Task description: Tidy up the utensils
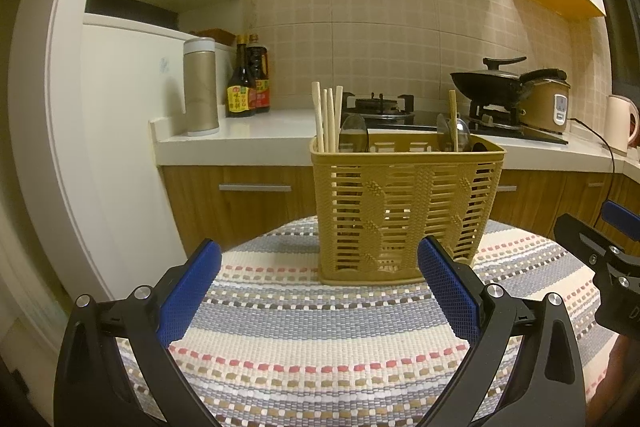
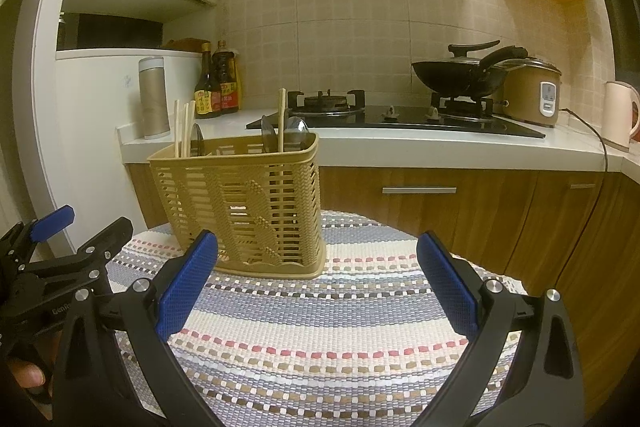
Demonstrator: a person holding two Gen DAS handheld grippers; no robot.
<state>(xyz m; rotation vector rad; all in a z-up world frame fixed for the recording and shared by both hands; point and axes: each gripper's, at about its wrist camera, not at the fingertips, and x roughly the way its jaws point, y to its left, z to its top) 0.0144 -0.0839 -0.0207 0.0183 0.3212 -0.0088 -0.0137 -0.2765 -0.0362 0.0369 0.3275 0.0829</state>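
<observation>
We've got both the left gripper (image 1: 320,283) and right gripper (image 2: 318,279) wide open and empty, so we'd pinch those light, stiff, slippery pale wooden chopsticks (image 1: 328,117) near their tops, above the tan slotted plastic basket (image 1: 400,211).

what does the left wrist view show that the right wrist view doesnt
Only the left wrist view shows the right gripper from outside, at its right edge. Only the right wrist view shows the left gripper from outside, with a fingertip of the person's hand below it. Both show the tan utensil basket with chopsticks on the striped cloth.
</observation>
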